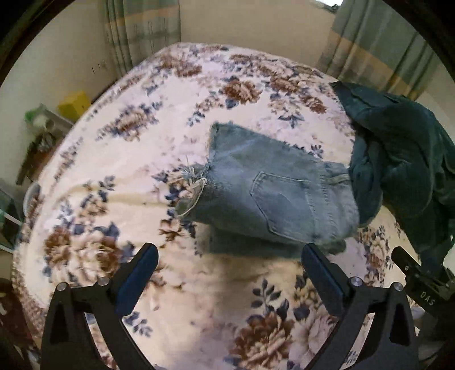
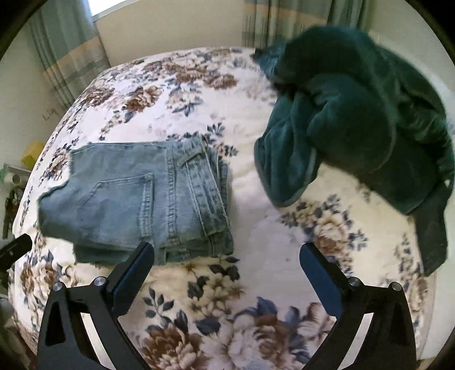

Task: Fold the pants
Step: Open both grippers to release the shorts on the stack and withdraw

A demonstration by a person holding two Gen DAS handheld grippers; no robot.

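Pants point(image 1: 273, 193), light blue denim, lie folded into a compact stack on a bed point(image 1: 159, 94) covered with a white blanket printed in brown and blue flowers. A back pocket faces up, and a frayed hem edge points toward the far left in the left wrist view. In the right wrist view the waistband layers of the stack face right.

Room: cream walls enclose the bed. Striped green and beige curtains point(image 1: 142, 25) hang behind it, with a strip of bright window at the top edge. A yellow box point(image 1: 74, 104) sits on a low shelf beside the bed, on the left.

Dark green garment point(image 2: 355, 113) lies crumpled on the blanket to the right of the pants. The left wrist view shows it touching the waistband end; the right wrist view shows bare blanket between the two.

Left gripper point(image 1: 229, 270) is released, fingers spread wide, holding nothing. It hangs above the blanket just short of the near edge of the stack.

Right gripper point(image 2: 226, 270) is likewise spread wide and holds nothing. Its left finger overlaps the near right corner of the stack in the view; whether it touches cannot be told. The gap between its fingers frames bare blanket.
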